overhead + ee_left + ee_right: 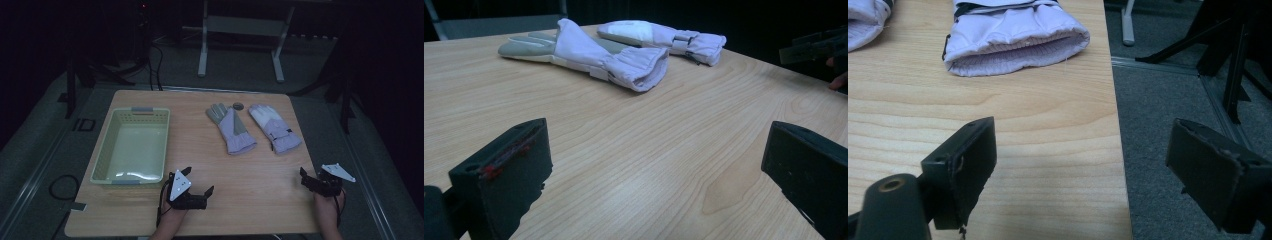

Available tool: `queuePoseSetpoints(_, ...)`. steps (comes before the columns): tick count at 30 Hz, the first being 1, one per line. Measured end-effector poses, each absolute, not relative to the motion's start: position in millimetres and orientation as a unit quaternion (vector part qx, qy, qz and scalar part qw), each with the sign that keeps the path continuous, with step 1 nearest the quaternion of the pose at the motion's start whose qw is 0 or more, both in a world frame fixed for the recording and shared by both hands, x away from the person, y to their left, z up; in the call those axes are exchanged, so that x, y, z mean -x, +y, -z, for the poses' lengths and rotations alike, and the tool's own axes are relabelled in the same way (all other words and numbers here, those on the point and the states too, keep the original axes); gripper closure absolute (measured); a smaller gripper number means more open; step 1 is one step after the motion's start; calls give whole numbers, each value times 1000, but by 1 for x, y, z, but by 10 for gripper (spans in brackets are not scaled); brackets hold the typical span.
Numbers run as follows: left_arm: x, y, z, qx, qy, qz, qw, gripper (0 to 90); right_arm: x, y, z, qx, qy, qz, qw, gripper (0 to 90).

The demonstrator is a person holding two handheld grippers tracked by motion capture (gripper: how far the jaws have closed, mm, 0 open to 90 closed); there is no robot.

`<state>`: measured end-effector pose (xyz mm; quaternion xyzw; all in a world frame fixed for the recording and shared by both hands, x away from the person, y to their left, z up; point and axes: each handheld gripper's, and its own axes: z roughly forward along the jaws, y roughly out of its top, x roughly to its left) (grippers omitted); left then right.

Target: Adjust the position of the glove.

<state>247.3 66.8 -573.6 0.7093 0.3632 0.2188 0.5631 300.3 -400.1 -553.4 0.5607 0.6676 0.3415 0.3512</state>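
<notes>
Two lilac and grey gloves lie flat on the far right part of the wooden table (250,175): the left glove (230,127) and the right glove (275,129), cuffs toward me. My left gripper (199,180) rests low near the front edge, right of the basket; its jaws stand wide apart over bare wood (654,165), with the left glove (589,55) and right glove (664,37) farther off. My right gripper (312,176) is at the front right corner, open and empty (1083,160), straddling the table's right edge, with the right glove's cuff (1013,42) ahead.
A pale green slotted basket (102,155) stands empty at the left of the table. A small dark round object (238,105) lies between the gloves' fingertips. Beyond the table are a white stand (202,50) and dark tripod legs (345,100) on grey floor.
</notes>
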Motion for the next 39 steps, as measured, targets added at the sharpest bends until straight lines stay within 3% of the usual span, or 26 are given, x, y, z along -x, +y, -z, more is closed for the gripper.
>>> queuePoseSetpoints(17,-247,66,573,-713,360,-223,558,0,-299,-399,546,-567,682,-330,323,127)
queuePoseSetpoints(39,-248,66,573,-713,365,-212,560,0,-330,-362,460,-490,720,-372,321,131)
